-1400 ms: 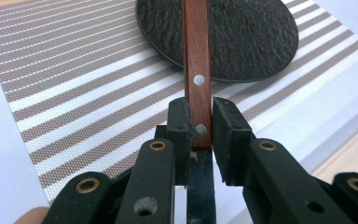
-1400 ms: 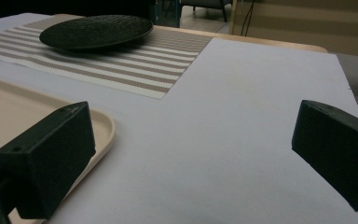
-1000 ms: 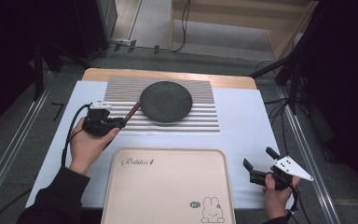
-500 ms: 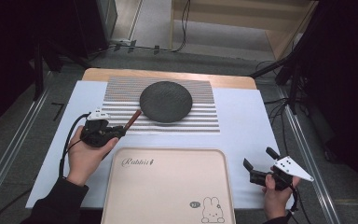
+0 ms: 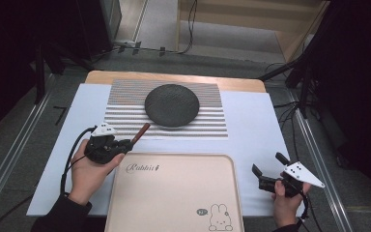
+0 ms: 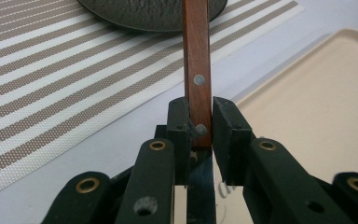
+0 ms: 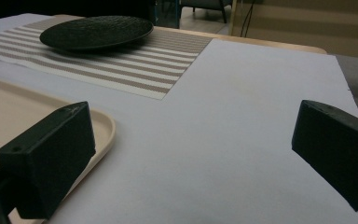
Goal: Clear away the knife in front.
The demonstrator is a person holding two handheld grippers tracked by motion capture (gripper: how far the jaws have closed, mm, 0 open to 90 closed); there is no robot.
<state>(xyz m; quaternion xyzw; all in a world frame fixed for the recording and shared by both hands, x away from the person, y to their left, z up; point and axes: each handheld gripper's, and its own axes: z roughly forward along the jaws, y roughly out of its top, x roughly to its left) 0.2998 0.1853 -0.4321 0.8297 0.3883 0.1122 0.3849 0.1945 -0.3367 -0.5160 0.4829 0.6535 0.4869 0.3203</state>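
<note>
While clamped, wooden handle [image 6: 196,70] betw. left gripper [image 6: 200,126] jaws

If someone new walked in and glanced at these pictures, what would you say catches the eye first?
Probably the left hand-held gripper, shut on a brown wooden handle with metal rivets, near the tray's far left corner. Next, the dark round plate on the striped placemat at the table's far side. Then the large beige tray with a rabbit drawing, nearest the person, and the right hand-held gripper open beside it.
</note>
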